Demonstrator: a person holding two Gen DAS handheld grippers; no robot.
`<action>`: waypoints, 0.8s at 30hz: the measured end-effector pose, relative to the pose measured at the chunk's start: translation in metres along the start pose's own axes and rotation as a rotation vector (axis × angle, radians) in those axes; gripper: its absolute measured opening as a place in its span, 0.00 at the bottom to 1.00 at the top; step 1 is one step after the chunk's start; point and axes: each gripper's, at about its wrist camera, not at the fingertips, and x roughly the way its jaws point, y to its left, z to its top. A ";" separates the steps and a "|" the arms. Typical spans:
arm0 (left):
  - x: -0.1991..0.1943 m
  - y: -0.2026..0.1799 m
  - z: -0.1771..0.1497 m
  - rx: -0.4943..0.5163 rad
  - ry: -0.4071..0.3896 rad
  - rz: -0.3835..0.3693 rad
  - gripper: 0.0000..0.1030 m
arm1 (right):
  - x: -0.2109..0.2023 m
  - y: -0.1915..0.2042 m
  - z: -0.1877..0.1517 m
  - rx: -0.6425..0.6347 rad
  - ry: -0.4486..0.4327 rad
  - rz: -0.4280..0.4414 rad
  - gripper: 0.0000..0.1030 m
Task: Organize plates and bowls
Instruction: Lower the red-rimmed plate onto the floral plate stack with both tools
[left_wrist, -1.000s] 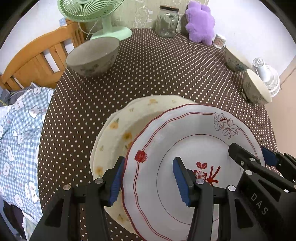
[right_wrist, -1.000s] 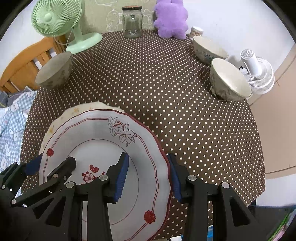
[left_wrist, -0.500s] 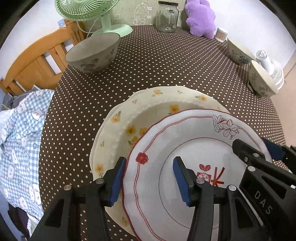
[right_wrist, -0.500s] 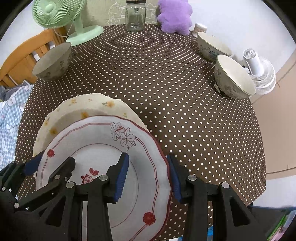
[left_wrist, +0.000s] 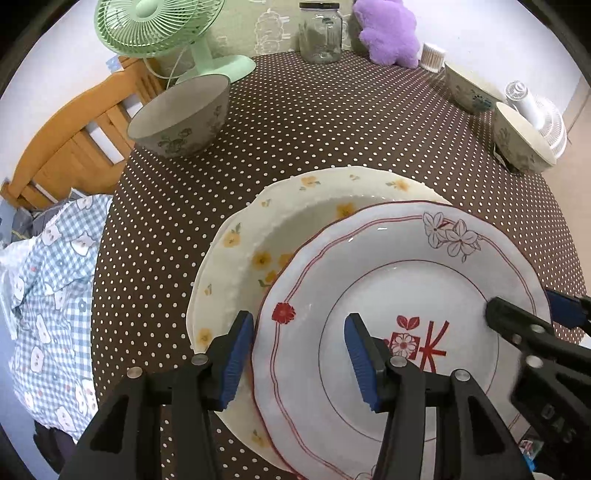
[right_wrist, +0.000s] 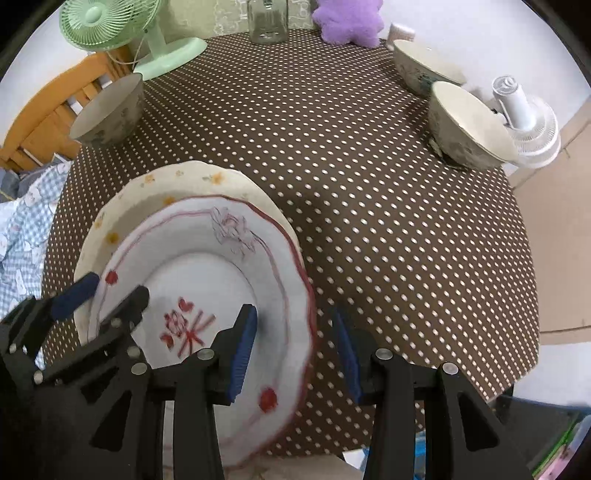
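A white plate with a red trim (left_wrist: 406, 280) hangs over the near part of the table, lifted at both sides. My left gripper (left_wrist: 299, 325) is shut on its left rim, one blue pad outside the rim and one on the plate's face. My right gripper (right_wrist: 293, 317) grips the right rim (right_wrist: 306, 295) the same way. Beneath it, resting on the cloth, a cream plate with yellow flowers (left_wrist: 295, 221) shows on the far and left sides. A grey bowl (left_wrist: 181, 118) stands far left. Two more bowls (left_wrist: 469, 88) (left_wrist: 521, 144) stand far right.
The round table wears a brown dotted cloth (left_wrist: 332, 129). At its back stand a green fan (left_wrist: 159, 29), a glass jar (left_wrist: 319, 33) and a purple plush (left_wrist: 388, 33). A white fan (left_wrist: 543, 122) sits beyond the right edge. A wooden chair (left_wrist: 62, 147) and checked cloth (left_wrist: 48, 288) are left.
The red-trimmed plate stays in both grippers but covers less of the yellow-flowered plate, whose far and left parts now show. Both views take in more of the table's back.
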 end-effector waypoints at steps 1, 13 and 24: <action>0.001 0.001 0.000 -0.001 0.005 -0.002 0.51 | -0.002 -0.001 -0.002 0.004 -0.001 0.005 0.44; -0.007 0.007 -0.002 0.017 -0.014 0.017 0.52 | -0.003 0.014 0.011 -0.032 -0.039 0.017 0.25; -0.009 0.022 0.002 -0.013 -0.020 0.034 0.55 | 0.015 0.032 0.030 -0.048 -0.062 0.032 0.29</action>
